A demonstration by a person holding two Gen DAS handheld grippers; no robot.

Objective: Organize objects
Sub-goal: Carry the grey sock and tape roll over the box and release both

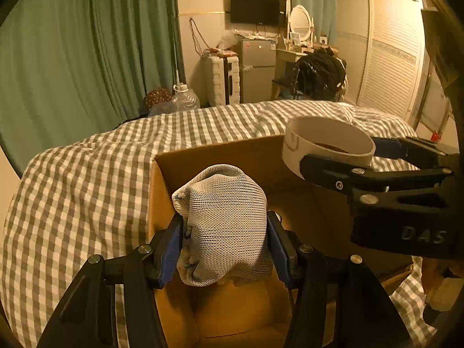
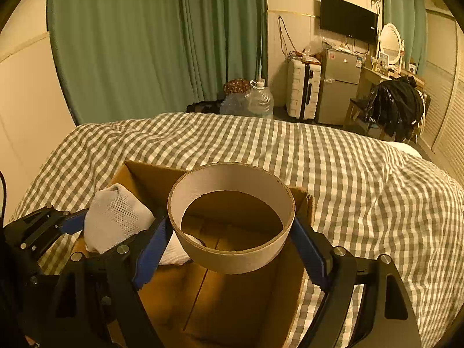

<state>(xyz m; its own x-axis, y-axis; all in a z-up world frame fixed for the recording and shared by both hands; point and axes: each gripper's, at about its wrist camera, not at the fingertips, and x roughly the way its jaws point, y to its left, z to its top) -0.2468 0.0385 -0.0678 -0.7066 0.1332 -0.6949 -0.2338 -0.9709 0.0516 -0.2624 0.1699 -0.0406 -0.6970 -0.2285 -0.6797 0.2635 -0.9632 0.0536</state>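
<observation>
Two hand-held grippers hover over an open cardboard box (image 2: 232,298) that sits on a bed (image 2: 362,179) covered in grey-and-white gingham, near the edge closest to the cameras. The left gripper (image 1: 224,232) is clenched on a bundled grey mesh cloth (image 1: 223,223), its blue pads pressing the bundle from both sides above the box's left wall, the cloth bulging above and below the pads. The right gripper (image 2: 232,240) grasps a wide cardboard ring (image 2: 232,217), one pad on each outer side, and holds it roughly level above the box's middle, clear of the bare floor visible through the hoop. Both items appear ready for dropping in, so the step in hand looks like placement. To do it well, each should be lowered until it is below the box rim before the jaws let go: the soft cloth will slump and spread, so it wants a spot against the left wall, leaving the floor free; the stiff ring could roll if it lands on edge, so it should go down flat. The two tools sit close together, and staggering the releases would likely avoid a knock between them.
</observation>
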